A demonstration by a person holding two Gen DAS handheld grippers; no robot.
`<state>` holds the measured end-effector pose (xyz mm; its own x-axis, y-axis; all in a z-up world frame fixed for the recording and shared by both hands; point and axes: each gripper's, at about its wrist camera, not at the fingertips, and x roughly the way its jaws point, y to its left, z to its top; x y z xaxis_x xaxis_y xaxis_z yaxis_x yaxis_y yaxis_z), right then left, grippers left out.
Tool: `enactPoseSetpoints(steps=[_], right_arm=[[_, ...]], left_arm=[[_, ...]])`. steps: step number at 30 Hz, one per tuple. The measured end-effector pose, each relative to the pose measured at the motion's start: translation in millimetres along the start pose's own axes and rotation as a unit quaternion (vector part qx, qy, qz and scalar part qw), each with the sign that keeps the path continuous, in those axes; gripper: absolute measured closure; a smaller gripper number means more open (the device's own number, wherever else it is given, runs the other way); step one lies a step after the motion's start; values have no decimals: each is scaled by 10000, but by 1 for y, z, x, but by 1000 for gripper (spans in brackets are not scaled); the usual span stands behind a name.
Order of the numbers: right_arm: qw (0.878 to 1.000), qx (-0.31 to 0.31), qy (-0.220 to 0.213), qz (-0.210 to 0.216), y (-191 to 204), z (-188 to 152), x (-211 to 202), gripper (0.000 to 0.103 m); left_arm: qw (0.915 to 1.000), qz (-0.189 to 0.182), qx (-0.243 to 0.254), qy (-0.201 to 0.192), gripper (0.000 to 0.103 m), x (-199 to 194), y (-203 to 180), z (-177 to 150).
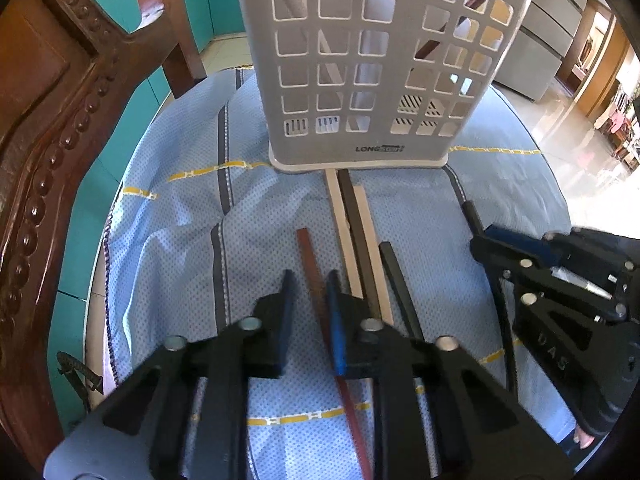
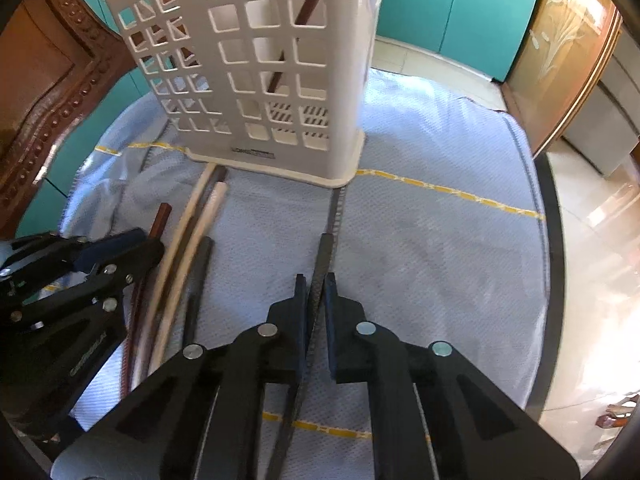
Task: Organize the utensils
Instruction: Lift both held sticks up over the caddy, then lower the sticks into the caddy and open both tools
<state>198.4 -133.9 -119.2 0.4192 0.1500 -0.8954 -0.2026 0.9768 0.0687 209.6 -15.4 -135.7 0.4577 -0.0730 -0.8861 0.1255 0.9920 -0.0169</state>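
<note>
Blue cloth (image 2: 420, 240) covers the bench beneath a white utensil holder (image 2: 256, 80). Right hand-held gripper (image 2: 316, 292) pinches a black chopstick (image 2: 326, 248). Left hand-held gripper (image 1: 310, 292) straddles a brown chopstick (image 1: 310, 256), jaws parted.

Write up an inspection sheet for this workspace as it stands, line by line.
Surface: blue cloth with yellow stripes, wrinkled at left.
Job's things: white holder upright with sticks inside; brown chopstick, two pale chopsticks and dark ones lying before it.
Clutter: nothing seen.
Grippers: left gripper open around the brown chopstick; right gripper nearly shut on the black chopstick.
Cables: nothing seen.
Surroundings: carved wooden chair, teal cabinets, tiled floor.
</note>
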Motion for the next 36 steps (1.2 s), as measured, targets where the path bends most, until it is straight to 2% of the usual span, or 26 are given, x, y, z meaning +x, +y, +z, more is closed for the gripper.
enactPoseSetpoints(steps=[2, 6, 11, 14, 21, 27, 29, 31, 33, 34, 36], right_arm=[[9996, 70, -20, 284, 0, -1, -1, 96], [9985, 56, -427, 336, 0, 5, -24, 96], [9909, 8, -1180, 650, -6, 8, -84, 96], [9833, -111, -1605, 852, -13, 7, -122, 96], [9596, -130, -2540, 1199, -34, -4, -216, 96], [9324, 209, -3293, 1475, -46, 42, -280, 96], [9191, 388, -3614, 1520, -52, 63, -296, 96], [9104, 590, -3802, 1522, -57, 75, -306, 96], [9002, 838, -4008, 1483, -63, 85, -308, 96], [8959, 959, -4074, 1490, -66, 91, -304, 96], [8915, 1144, -4144, 1431, -66, 93, -298, 96]], left_arm=[[9999, -48, -113, -12, 94, 0, 3, 2], [9994, -68, -161, -293, 96, -15, 6, 8], [9951, -165, -71, -976, 96, -67, 7, 11], [9885, -240, 105, -1488, 96, -109, 7, 8], [9631, -466, 243, -2639, 96, -213, 14, 1], [9348, -548, 59, -3509, 96, -285, 27, 38], [9244, -605, -90, -3765, 96, -301, 33, 52], [9104, -690, -371, -4061, 96, -312, 40, 70], [9002, -783, -619, -4239, 96, -313, 45, 84], [8961, -798, -765, -4300, 96, -309, 49, 92], [8952, -707, -930, -4300, 96, -294, 49, 100]])
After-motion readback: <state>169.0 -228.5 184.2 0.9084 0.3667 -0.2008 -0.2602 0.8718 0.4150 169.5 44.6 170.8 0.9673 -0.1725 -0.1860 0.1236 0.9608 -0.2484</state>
